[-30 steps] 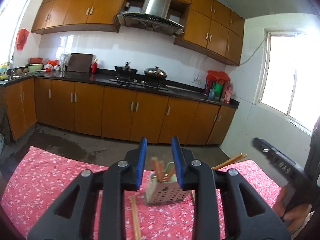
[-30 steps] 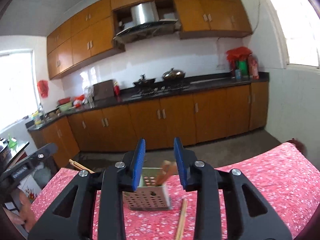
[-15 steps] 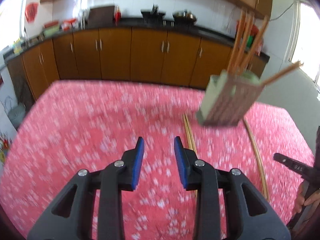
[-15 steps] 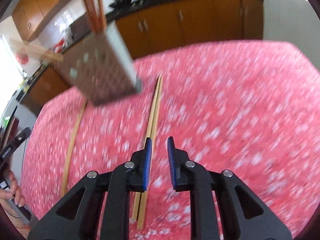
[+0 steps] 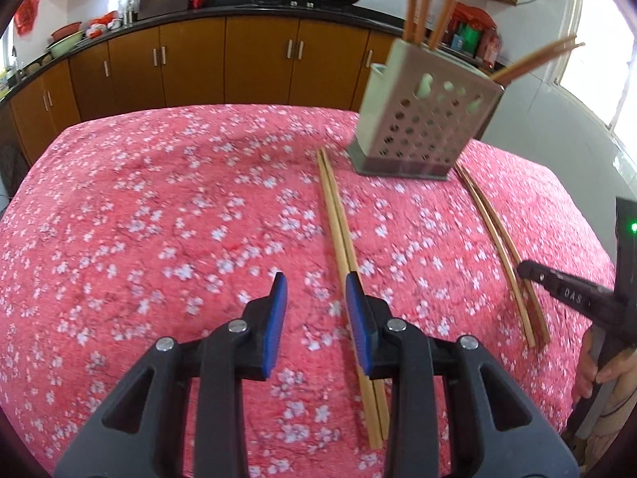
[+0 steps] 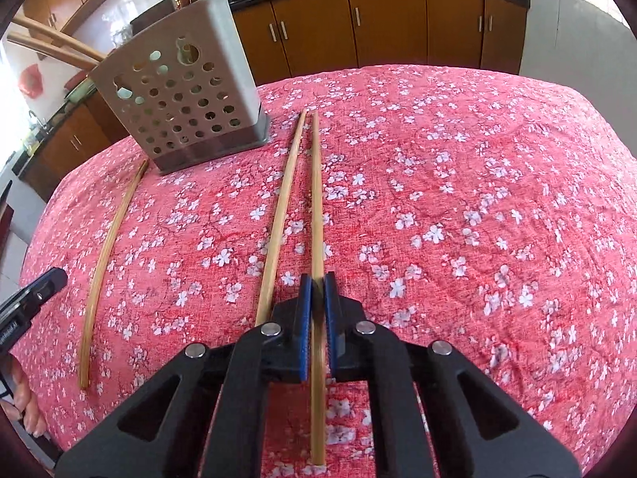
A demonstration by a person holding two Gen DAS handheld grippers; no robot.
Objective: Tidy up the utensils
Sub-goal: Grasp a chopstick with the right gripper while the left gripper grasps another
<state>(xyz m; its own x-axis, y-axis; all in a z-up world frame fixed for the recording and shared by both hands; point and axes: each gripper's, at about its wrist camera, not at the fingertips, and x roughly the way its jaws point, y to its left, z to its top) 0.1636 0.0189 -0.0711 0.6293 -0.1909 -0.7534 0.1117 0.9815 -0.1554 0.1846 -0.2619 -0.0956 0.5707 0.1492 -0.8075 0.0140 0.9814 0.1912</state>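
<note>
A perforated metal utensil holder (image 5: 426,119) with several chopsticks standing in it sits on the pink floral tablecloth; it also shows in the right wrist view (image 6: 183,99). A pair of chopsticks (image 5: 338,215) lies in front of it, another pair (image 5: 497,247) to its right. My left gripper (image 5: 316,290) is open, low over the cloth, its right finger beside the middle pair. My right gripper (image 6: 317,290) is shut on one chopstick (image 6: 316,199) lying on the cloth; its mate (image 6: 278,215) lies just left. A further chopstick (image 6: 107,251) lies far left.
The table (image 5: 119,199) is covered by the pink cloth. The right gripper's body (image 5: 573,294) shows at the left view's right edge, with a hand. Brown kitchen cabinets (image 5: 223,63) and a counter with pots stand behind. A window (image 5: 609,59) is at right.
Both grippers tilted down from facing the kitchen and came low over the cloth. The right gripper closed on one chopstick of a lying pair. The left stayed open.
</note>
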